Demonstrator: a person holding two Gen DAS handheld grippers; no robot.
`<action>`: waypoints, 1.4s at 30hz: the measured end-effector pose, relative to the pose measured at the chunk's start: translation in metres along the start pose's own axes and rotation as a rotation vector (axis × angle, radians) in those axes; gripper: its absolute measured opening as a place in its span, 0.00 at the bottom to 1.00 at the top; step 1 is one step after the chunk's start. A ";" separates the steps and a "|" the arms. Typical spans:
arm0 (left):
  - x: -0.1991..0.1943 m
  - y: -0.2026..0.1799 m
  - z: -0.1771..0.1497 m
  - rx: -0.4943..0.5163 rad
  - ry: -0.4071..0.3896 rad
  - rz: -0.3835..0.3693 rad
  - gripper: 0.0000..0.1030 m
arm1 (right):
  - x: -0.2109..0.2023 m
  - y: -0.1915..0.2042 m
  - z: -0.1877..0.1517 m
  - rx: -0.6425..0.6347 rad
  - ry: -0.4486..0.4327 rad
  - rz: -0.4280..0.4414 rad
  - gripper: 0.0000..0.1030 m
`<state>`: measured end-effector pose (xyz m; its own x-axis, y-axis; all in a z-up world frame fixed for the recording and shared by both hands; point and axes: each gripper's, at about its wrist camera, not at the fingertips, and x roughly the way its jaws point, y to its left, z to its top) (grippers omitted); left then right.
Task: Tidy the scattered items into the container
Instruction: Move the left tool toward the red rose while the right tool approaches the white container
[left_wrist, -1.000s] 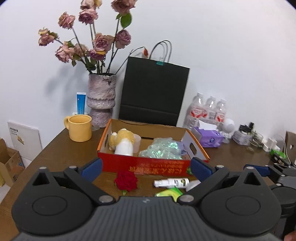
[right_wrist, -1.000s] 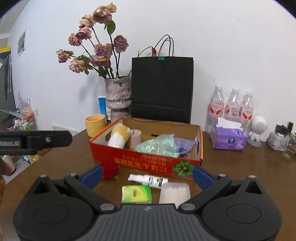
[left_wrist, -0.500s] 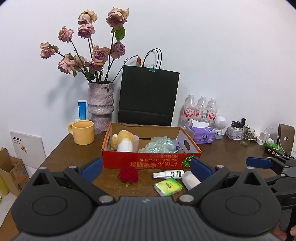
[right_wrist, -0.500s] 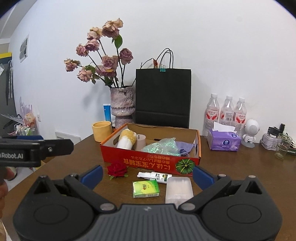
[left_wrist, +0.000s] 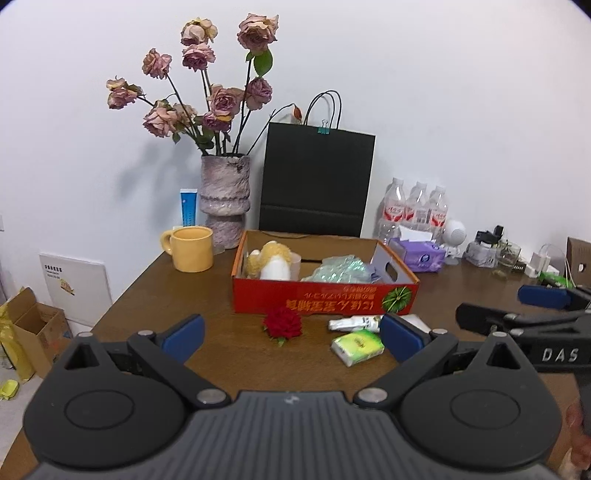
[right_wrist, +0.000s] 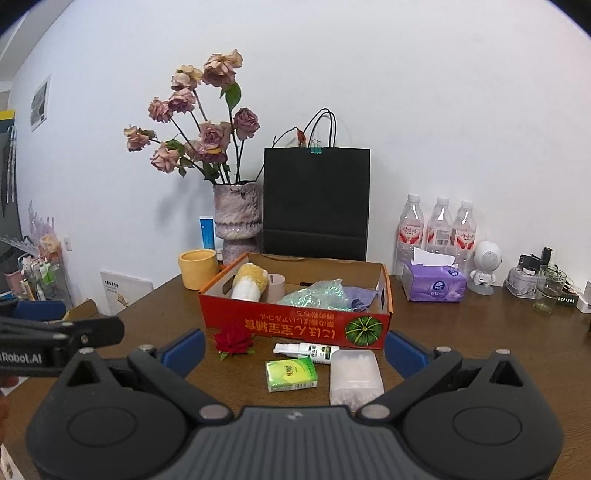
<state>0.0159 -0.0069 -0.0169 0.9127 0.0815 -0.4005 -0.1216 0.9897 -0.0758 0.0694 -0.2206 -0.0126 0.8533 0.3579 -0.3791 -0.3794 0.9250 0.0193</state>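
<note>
An orange cardboard box (left_wrist: 325, 301) (right_wrist: 295, 326) stands mid-table, holding a yellow plush, a roll and a crumpled plastic bag. In front of it lie a red rose (left_wrist: 283, 325) (right_wrist: 234, 340), a white spray bottle (left_wrist: 354, 324) (right_wrist: 307, 350), a green tissue pack (left_wrist: 357, 347) (right_wrist: 291, 374) and a clear cotton-swab case (right_wrist: 355, 376). My left gripper (left_wrist: 291, 334) stands open, held back from the rose. My right gripper (right_wrist: 293, 345) is open too, with the tissue pack and swab case lying between its fingers' lines, untouched.
Behind the box stand a yellow mug (left_wrist: 192, 253), a vase of dried roses (left_wrist: 225, 199), a black paper bag (left_wrist: 316, 181), water bottles (right_wrist: 439, 230) and a purple tissue box (right_wrist: 434, 284). A glass (right_wrist: 548, 288) and small gadgets crowd the right edge.
Both grippers have pulled back and up from the box, so the box and the loose items look smaller and farther away. Nothing was picked up.
</note>
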 end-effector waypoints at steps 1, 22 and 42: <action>0.000 0.001 -0.001 -0.002 0.005 -0.001 1.00 | -0.001 0.001 -0.001 -0.002 0.000 -0.001 1.00; 0.001 0.003 -0.023 -0.020 0.047 -0.036 1.00 | -0.020 0.019 -0.017 -0.045 0.010 -0.021 1.00; 0.009 0.009 -0.040 -0.038 0.074 -0.035 1.00 | -0.010 0.020 -0.030 -0.039 0.054 -0.023 1.00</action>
<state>0.0073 -0.0019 -0.0578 0.8853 0.0360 -0.4636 -0.1059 0.9864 -0.1256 0.0423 -0.2101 -0.0361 0.8418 0.3279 -0.4287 -0.3741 0.9271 -0.0254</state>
